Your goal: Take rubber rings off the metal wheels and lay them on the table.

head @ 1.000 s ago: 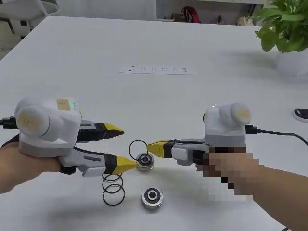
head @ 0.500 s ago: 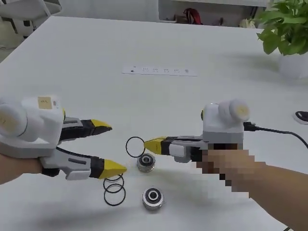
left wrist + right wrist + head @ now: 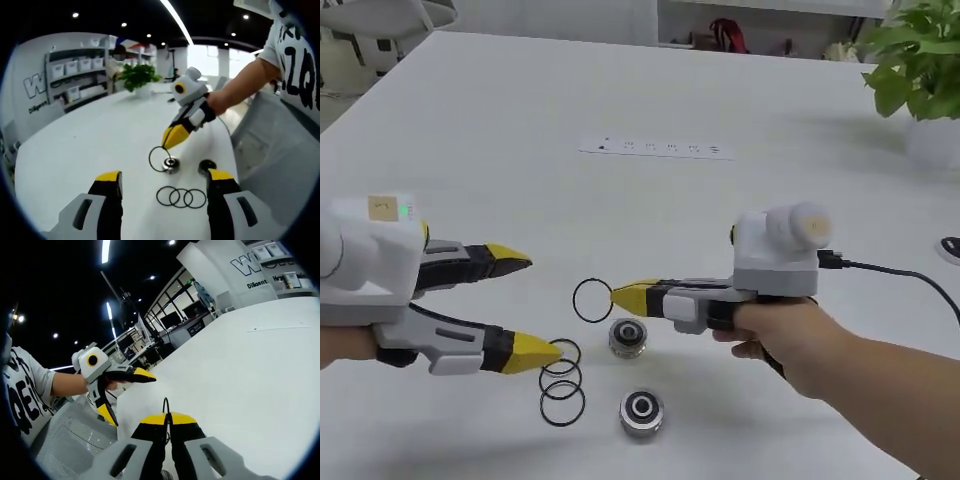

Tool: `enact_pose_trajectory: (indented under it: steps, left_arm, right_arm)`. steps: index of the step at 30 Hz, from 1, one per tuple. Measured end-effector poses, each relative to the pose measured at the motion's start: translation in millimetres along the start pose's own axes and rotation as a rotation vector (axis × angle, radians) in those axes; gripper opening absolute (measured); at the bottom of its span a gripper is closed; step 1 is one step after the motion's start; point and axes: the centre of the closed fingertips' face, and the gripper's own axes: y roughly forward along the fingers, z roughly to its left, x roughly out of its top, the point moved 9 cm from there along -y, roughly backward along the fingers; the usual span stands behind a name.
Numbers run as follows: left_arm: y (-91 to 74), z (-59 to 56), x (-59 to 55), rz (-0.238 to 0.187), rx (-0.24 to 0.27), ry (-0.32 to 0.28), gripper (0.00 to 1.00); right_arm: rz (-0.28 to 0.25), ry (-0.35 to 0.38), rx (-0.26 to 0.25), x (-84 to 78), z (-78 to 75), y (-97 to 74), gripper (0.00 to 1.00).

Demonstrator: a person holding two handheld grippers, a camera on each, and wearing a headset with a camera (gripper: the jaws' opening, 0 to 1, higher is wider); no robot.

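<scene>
My right gripper (image 3: 618,296) is shut on a thin black rubber ring (image 3: 592,300), held just above the table to the left of a metal wheel (image 3: 628,337). A second metal wheel (image 3: 641,411) lies nearer me. Three black rings (image 3: 562,380) lie overlapping in a row on the table. My left gripper (image 3: 528,306) stands open at the left, holding nothing, its lower tip beside the laid rings. In the left gripper view the held ring (image 3: 161,159) hangs beside the wheel (image 3: 171,164). In the right gripper view the ring (image 3: 165,407) shows edge-on between the shut jaws.
A white power strip (image 3: 656,148) lies flat at the table's middle far side. A potted plant (image 3: 920,60) stands at the back right. A black cable (image 3: 890,270) runs right from the right gripper, and a small dark object (image 3: 950,245) sits at the right edge.
The ring has come off the upper wheel and now hangs free in my right gripper. My left gripper has drawn back to the left, away from the wheel.
</scene>
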Motion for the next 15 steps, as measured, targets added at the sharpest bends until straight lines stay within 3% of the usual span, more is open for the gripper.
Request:
enact_pose_trajectory:
  steps: [15]
  left_arm:
    - [-17.7, 5.5, -9.0, 0.013, 0.045, -0.008, 0.71]
  right_arm:
    - [0.024, 0.023, 0.011, -5.3, -0.8, 17.8, 0.00]
